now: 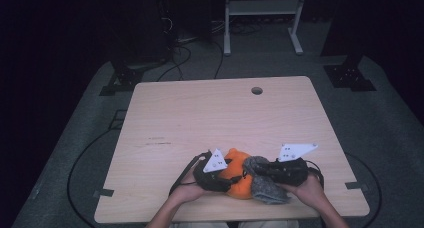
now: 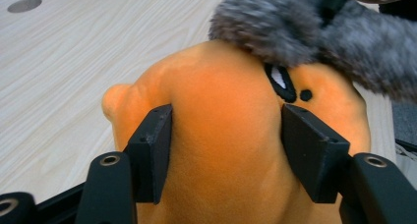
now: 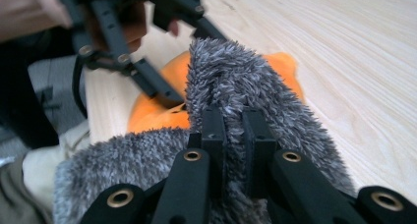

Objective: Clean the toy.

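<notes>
Two grippers at the table's near edge, each clamped on one soft thing.

Nearest, the left gripper has its jaws pressed into both sides of the one orange plush toy, which lies on the wooden table just inside the near edge. Touching it, the right gripper has its jaws drawn tight together on a fold of the one grey fuzzy cloth, which drapes over the toy's top. Two hands, two grippers, close side by side. Beyond them the tabletop runs bare to its far edge, with one round cable hole near that edge.
</notes>
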Demonstrator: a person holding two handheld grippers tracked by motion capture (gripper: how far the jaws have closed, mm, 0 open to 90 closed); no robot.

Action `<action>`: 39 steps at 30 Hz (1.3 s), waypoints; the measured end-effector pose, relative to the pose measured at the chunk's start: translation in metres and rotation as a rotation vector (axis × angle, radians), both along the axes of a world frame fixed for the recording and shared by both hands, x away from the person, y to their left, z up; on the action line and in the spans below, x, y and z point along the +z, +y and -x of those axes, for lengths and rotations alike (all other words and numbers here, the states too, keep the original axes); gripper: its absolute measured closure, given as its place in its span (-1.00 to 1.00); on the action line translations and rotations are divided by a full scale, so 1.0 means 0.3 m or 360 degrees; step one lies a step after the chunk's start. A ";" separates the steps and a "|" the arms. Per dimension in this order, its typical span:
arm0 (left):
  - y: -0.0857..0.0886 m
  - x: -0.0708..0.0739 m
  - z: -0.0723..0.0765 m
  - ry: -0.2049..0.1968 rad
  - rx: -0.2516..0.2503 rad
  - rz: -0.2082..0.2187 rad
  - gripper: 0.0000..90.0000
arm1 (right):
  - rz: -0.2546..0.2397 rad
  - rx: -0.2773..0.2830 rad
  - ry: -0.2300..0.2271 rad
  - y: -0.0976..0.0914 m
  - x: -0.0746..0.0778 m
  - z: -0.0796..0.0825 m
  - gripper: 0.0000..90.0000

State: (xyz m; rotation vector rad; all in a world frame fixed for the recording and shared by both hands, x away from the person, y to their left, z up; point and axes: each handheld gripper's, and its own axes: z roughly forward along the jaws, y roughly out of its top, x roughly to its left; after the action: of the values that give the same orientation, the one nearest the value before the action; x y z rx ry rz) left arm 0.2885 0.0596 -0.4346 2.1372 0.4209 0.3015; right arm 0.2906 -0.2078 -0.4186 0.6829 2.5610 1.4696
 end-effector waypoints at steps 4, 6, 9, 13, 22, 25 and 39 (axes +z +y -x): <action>0.003 0.001 -0.001 0.0010 -0.0011 0.0015 -0.13 | -0.0014 -0.0050 0.0018 0.003 -0.007 -0.023 0.81; 0.004 0.029 -0.001 -0.0003 -0.0032 0.0067 -0.32 | -0.0004 -0.0011 0.0009 0.004 -0.009 -0.012 0.82; -0.016 0.062 -0.008 -0.0030 0.0016 0.0122 -0.61 | -0.0004 0.0070 0.0007 0.011 -0.011 0.007 0.82; -0.016 0.012 -0.023 0.0080 0.0015 0.0090 -0.60 | 0.0016 0.0083 -0.0011 0.010 -0.012 0.014 0.82; -0.024 -0.006 -0.002 0.0033 0.0004 0.0051 -0.44 | 0.0212 -0.0207 -0.0010 -0.129 -0.044 -0.003 0.82; -0.018 -0.011 -0.004 0.0030 0.0006 0.0073 -0.44 | 0.0159 -0.0340 -0.0008 -0.232 -0.025 -0.011 0.81; -0.031 -0.002 0.006 0.0016 0.0077 0.0051 -0.11 | -0.0108 -0.0462 0.0116 -0.334 -0.066 -0.047 0.03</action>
State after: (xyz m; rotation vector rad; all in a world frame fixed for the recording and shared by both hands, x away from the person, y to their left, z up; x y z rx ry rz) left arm 0.2866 0.0505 -0.4353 2.1005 0.4809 0.3093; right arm 0.3048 -0.3081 -0.4384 1.0840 2.3447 1.4624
